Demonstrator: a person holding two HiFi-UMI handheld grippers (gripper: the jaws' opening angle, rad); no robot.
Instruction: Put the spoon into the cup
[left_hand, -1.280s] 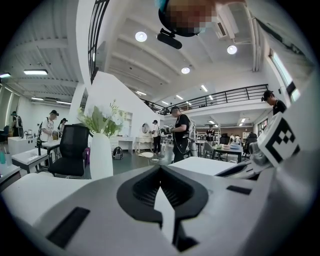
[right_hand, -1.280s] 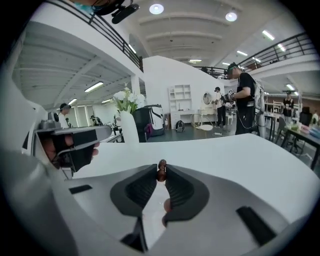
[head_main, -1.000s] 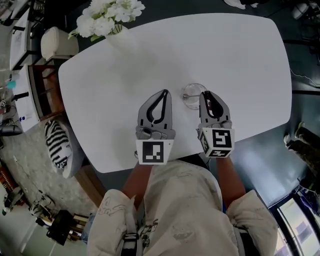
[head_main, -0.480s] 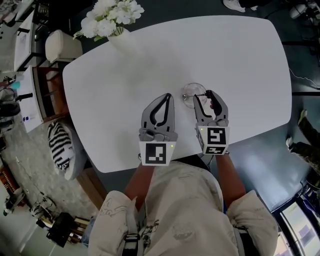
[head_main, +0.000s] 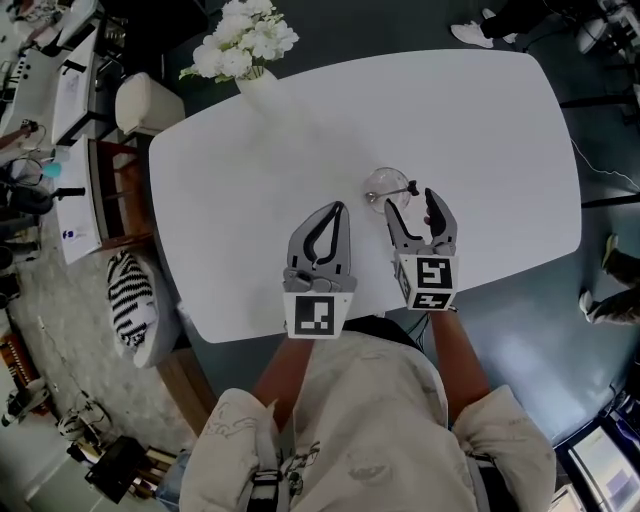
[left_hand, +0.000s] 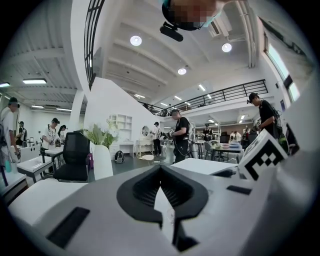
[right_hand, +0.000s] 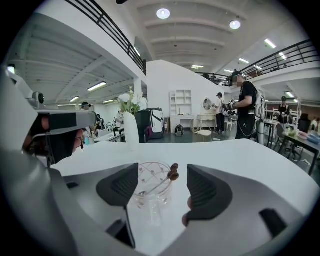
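A clear glass cup (head_main: 385, 186) stands on the white table (head_main: 250, 180), just ahead of my right gripper (head_main: 411, 199). The spoon (head_main: 403, 191) leans inside the cup, its dark handle end over the rim towards the right. In the right gripper view the cup (right_hand: 150, 192) and the spoon (right_hand: 161, 182) sit between the jaws of my right gripper (right_hand: 163, 189), which are opening, and the pads touch neither. My left gripper (head_main: 334, 209) is shut on nothing, left of the cup. Its own view shows the left gripper (left_hand: 161, 192) with its jaws together.
A white vase of white flowers (head_main: 245, 45) stands at the table's far left edge. A chair (head_main: 140, 100) and a striped cushion (head_main: 130, 300) are off the table's left side. People stand in the hall beyond.
The right gripper's jaws have spread apart and let go of the spoon handle, and the spoon stays leaning in the cup. The left gripper has shifted slightly.
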